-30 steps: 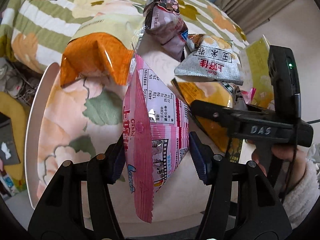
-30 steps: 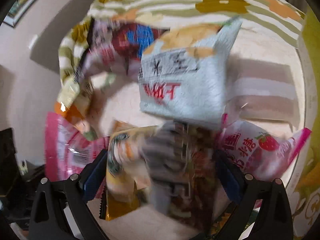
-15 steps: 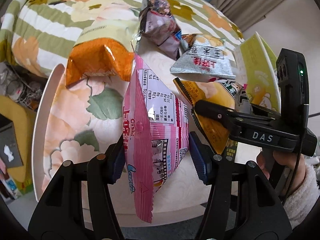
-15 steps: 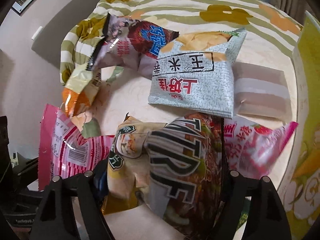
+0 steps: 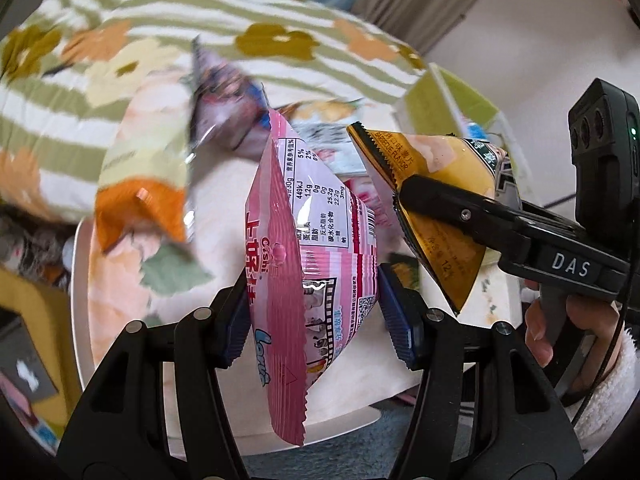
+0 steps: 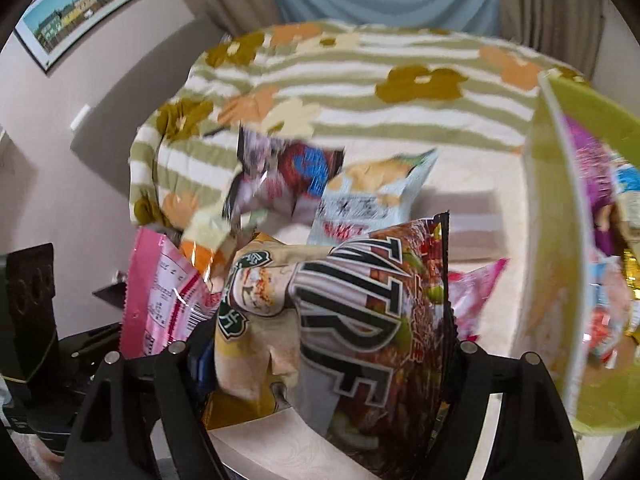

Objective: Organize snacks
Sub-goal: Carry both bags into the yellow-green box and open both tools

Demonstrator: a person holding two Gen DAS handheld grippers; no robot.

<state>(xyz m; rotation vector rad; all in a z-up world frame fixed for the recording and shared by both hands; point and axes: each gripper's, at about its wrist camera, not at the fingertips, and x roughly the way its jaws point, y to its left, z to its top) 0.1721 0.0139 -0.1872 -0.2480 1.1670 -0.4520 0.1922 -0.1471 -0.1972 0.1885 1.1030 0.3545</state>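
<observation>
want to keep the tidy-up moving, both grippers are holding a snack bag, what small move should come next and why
Probably carry the right gripper with its brown chip bag rightward, over the rim of the green box. The bag is clamped and lifted, and the box beside it already holds snacks. The left gripper can wait with the pink bag.

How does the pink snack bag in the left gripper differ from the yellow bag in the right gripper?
The pink bag shows its back panel with a nutrition table, while the yellow bag shows its front with large striped letters. The pink bag looks narrower between the left gripper fingers; the yellow bag fills the right gripper more widely. Both are sealed, held upright and lifted above the table.
</observation>
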